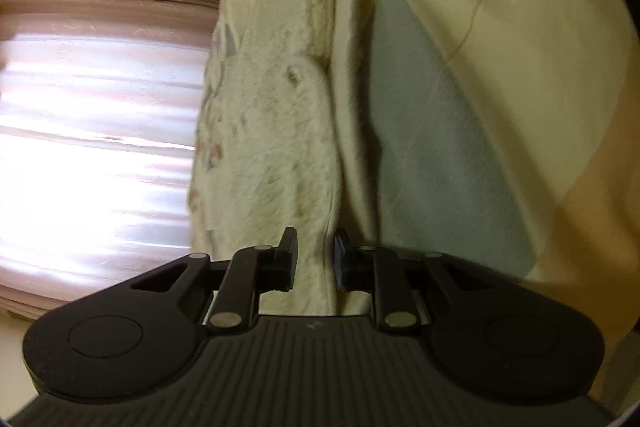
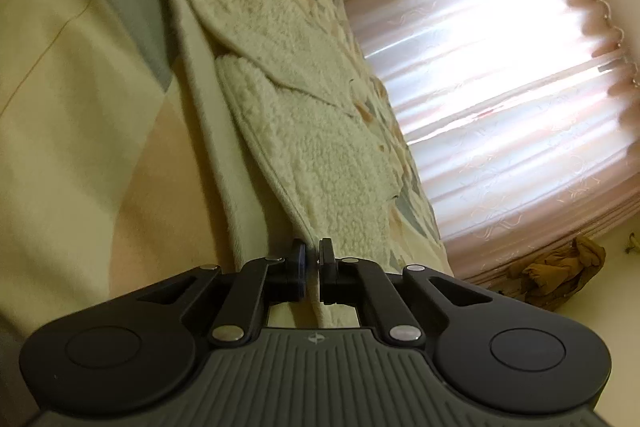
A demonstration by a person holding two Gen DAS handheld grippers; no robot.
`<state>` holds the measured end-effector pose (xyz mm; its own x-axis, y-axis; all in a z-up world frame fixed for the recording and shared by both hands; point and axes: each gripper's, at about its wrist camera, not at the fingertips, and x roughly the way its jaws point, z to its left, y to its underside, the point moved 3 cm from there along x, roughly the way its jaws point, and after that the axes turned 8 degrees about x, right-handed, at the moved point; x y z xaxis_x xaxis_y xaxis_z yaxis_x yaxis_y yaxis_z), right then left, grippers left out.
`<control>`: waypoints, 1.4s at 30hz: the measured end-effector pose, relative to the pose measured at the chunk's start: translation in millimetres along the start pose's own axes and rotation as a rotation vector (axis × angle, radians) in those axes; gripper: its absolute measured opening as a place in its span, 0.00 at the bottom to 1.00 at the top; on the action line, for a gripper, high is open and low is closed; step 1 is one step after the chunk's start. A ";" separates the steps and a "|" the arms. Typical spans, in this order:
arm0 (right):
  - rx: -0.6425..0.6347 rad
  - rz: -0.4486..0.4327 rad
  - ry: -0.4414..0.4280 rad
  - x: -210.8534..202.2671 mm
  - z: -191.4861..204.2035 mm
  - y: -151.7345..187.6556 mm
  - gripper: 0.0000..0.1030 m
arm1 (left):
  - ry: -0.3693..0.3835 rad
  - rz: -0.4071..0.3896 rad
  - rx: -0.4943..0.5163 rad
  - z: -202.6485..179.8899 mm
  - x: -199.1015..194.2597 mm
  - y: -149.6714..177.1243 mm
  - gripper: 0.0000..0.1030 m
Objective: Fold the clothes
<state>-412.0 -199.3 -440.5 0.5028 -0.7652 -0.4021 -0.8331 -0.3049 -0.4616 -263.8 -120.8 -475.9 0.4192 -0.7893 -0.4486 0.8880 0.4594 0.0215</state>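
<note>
At bottom centre of each wrist view we find the left gripper (image 1: 315, 259) and right gripper (image 2: 313, 269) both pinching the fleece garment's (image 1: 276, 131) edge, which runs up mid-frame between them, held taut. Beyond lies the patterned blanket (image 1: 500, 67), then the pink curtain (image 2: 500, 87) at the frame's side. We judge slippage likeliest: the left jaws grip thick pile loosely, and uneven tension could skew the fold.
</note>
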 end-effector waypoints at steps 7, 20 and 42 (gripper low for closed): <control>0.022 0.020 -0.072 2.6 -5.8 0.2 0.00 | 0.019 -0.019 -0.050 13.5 -13.0 10.3 0.02; 0.000 0.024 -0.096 -16.8 3.6 6.3 0.03 | 0.026 0.050 0.009 -7.0 -30.3 12.3 0.04; 1.287 0.285 -0.288 28.6 -103.5 49.3 0.28 | 0.286 0.154 -1.016 97.2 12.5 71.4 0.20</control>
<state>-462.5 -294.9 -392.9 0.5119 -0.5187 -0.6848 -0.1898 0.7091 -0.6791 -176.8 -137.5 -393.1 0.3363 -0.6294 -0.7005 0.1997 0.7746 -0.6001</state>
